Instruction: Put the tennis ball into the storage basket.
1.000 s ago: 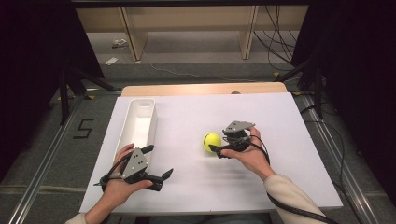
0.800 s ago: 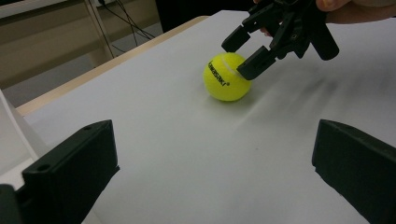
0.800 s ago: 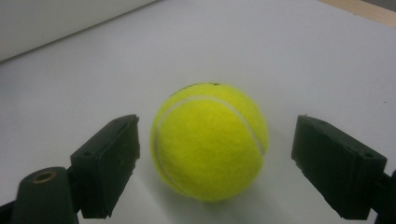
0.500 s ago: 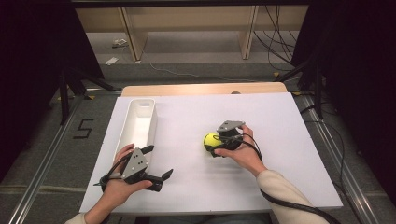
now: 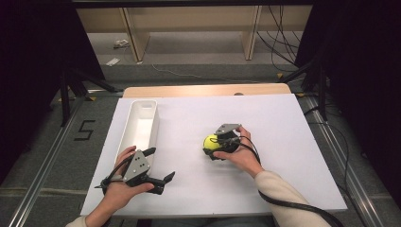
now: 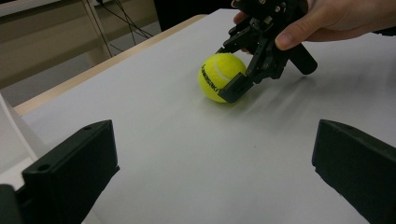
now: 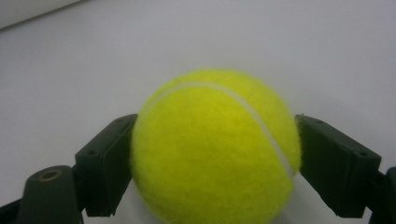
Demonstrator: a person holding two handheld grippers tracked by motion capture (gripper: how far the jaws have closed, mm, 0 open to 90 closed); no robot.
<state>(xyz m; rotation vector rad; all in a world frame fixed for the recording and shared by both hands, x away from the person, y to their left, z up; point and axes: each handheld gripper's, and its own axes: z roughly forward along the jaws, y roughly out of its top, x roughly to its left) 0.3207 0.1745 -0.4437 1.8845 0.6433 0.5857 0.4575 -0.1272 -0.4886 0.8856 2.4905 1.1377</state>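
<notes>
Ball (image 5: 211, 142) sits mid-counter (image 5: 283, 123), right hand-held gripper (image 5: 213, 147) clamped on both its sides. Left hand-held gripper (image 5: 160, 165) hovers wide apart near the front edge, just beside the bin (image 5: 137, 127).

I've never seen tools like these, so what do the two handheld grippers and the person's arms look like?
Each gripper is black with two blocky, squared jaws. The left gripper and the right gripper both carry a grey three-cornered plate on top, dotted with small holes. A black cable trails from each. The right arm wears a light cream sleeve.
</notes>
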